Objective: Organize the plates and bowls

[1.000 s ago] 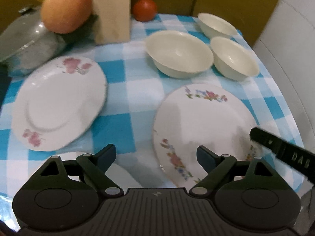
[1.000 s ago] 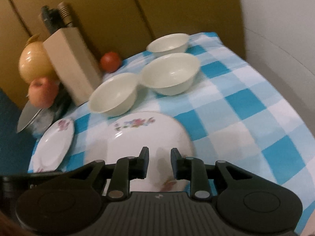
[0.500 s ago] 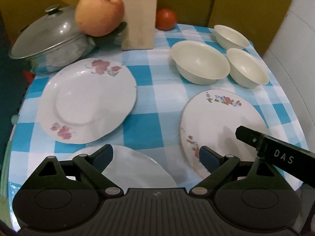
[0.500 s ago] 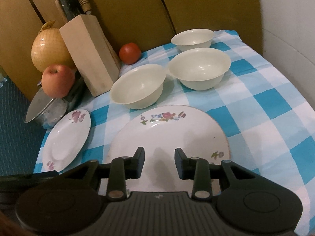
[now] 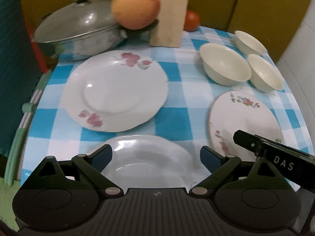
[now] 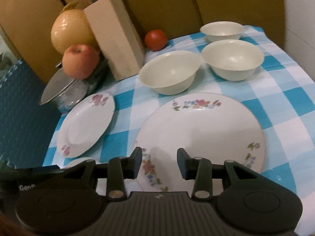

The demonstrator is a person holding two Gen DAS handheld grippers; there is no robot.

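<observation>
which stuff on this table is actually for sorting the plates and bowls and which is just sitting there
For the job:
pink-flower plate
colourful-flower plate
plain plate
three cream bowls

Just lying about:
lidded pot
apple
tomato
knife block
yellow melon

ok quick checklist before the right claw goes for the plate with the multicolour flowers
1. Right claw free of any load: ok, jaws opening, nothing between them.
2. Multicolour floral plate lying flat on the checked tablecloth: ok.
3. Plate top bare: ok.
4. Plate rim apart from the nearest cream bowl: cannot tell, they sit very close.
5. Left claw out of the way: ok, open over the plain white plate.
</observation>
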